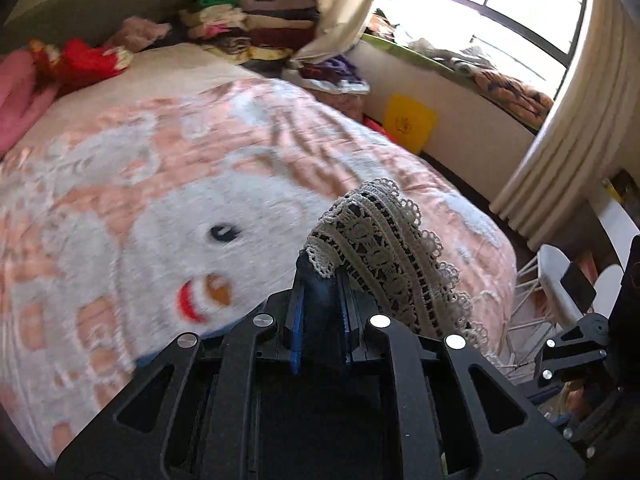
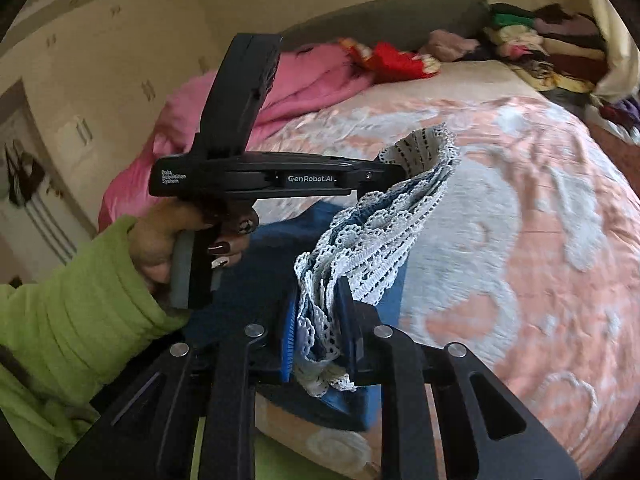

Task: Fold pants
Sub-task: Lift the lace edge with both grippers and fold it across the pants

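Note:
The pants are blue denim (image 2: 280, 248) with a white crochet lace hem (image 2: 384, 232), held up above the bed. In the right wrist view my right gripper (image 2: 320, 320) is shut on a bunch of lace and denim. My left gripper (image 2: 394, 172) shows from the side there, held by a hand (image 2: 160, 240) in a green sleeve, with its tips pinching the lace hem further along. In the left wrist view my left gripper (image 1: 320, 276) is shut on blue denim, and the lace hem (image 1: 380, 240) drapes over its right finger. The rest of the pants hangs hidden below the grippers.
A pink and white plush blanket (image 1: 160, 200) covers the bed below. Folded clothes (image 1: 256, 16) are piled at the far corner, and a pink quilt (image 2: 304, 76) lies at the head. To the right are a window (image 1: 500, 0), a curtain (image 1: 580, 132), a yellow bag (image 1: 408, 120) and a white rack (image 1: 532, 304).

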{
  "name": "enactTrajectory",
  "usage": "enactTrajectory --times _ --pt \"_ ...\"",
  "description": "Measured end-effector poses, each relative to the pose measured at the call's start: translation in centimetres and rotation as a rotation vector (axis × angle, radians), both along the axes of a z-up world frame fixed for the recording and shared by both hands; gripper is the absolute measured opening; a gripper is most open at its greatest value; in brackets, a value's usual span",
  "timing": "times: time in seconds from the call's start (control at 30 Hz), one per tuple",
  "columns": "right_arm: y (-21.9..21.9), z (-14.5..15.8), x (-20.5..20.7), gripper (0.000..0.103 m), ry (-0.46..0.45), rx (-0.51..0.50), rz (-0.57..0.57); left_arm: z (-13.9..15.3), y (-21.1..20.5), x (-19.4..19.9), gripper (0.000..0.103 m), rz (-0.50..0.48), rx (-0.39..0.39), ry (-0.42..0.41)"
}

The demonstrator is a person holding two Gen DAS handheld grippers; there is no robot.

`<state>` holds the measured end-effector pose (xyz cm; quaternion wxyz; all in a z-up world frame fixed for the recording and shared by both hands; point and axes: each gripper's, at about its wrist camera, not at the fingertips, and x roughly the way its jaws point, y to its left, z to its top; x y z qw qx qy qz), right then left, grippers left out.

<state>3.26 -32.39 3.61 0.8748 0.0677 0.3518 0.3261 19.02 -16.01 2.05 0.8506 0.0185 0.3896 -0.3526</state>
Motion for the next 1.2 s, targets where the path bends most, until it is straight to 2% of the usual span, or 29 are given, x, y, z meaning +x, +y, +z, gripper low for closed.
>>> enactTrajectory --times 0.1,0.2,0.27,0.37,0.47,0.57,0.67,0.73,0.87,0.97,1.07,1.2 --pt "2.2 -0.5 0.3 0.018 0.025 -0.016 0.032 -1.7 3.0 -0.1 0.008 0.059 -0.010 0.046" --pt "4.4 -1.1 0.6 0.018 0.043 -0.038 0.073 -3.5 6.1 -0.4 0.014 0.118 -0.023 0.096" --pt "5.7 -1.4 0.7 0.018 0.056 -0.045 0.096 -4.1 7.7 -0.5 0.023 0.153 -0.018 0.112" --pt "8.1 -1.5 0.1 0.018 0.066 -0.050 0.147 -4.2 10.4 -0.7 0.036 0.232 -0.046 0.134" --pt "9.8 -1.5 -0.4 0.019 0.069 -0.049 0.207 -3.8 13.3 -1.1 0.042 0.329 -0.083 0.149" --pt "10.1 -0.9 -1.8 0.020 0.042 -0.042 0.249 -3.6 16.3 -2.0 0.044 0.397 -0.123 0.162" --pt "8.8 -0.3 -2.6 0.034 0.006 -0.054 0.230 -3.4 18.2 -3.3 0.045 0.416 -0.188 0.179" --pt "8.1 -0.4 -3.3 0.041 -0.027 -0.111 0.211 -3.4 18.9 -4.2 0.046 0.412 -0.239 0.196" --pt "8.3 -2.4 -6.0 0.045 -0.079 -0.275 0.236 -3.6 18.5 -4.8 0.051 0.373 -0.319 0.241" --pt "10.1 -4.4 -7.9 0.045 -0.142 -0.405 0.307 -3.8 17.6 -5.1 0.054 0.341 -0.318 0.254" --pt "11.7 -5.5 -9.3 0.045 -0.213 -0.487 0.370 -4.4 16.8 -4.9 0.055 0.330 -0.320 0.287" --pt "14.4 -6.8 -10.1 0.049 -0.303 -0.584 0.453 -5.2 15.7 -4.3 0.056 0.346 -0.268 0.304"
